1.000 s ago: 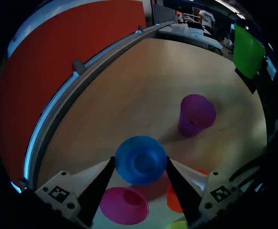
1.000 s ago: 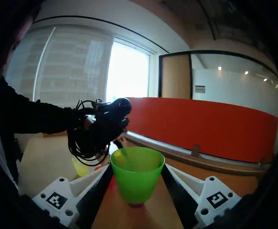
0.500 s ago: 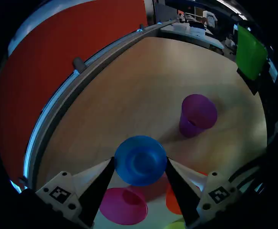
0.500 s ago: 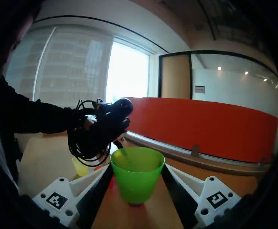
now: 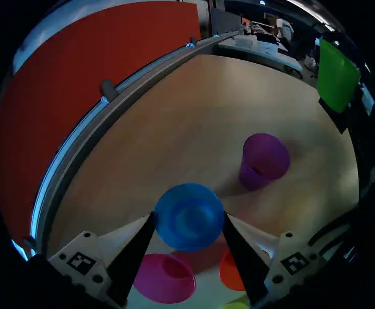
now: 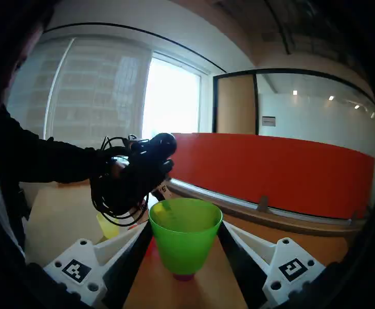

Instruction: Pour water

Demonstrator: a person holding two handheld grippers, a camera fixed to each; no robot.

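My left gripper (image 5: 188, 216) is shut on a blue cup (image 5: 189, 222), held upright above the wooden table (image 5: 197, 118); I look down into its mouth. A purple cup (image 5: 263, 161) stands on the table ahead and to the right. My right gripper (image 6: 185, 226) is shut on a green cup (image 6: 185, 237), upright and raised over the table. That green cup (image 5: 336, 74) also appears at the upper right of the left gripper view. In the right gripper view a sleeved hand (image 6: 130, 177) with looped black cables holds the left gripper, to the left of the green cup.
Under the blue cup stand a magenta cup (image 5: 164, 278) and an orange cup (image 5: 229, 269). A yellow cup (image 6: 107, 225) sits beneath the hand. A red partition (image 5: 74, 77) with a grey rail (image 5: 100, 118) borders the table. Desks and a person are far behind.
The left gripper view has drifted slightly, so the purple cup sits a little lower and further left in it. Both cups stay gripped and upright.
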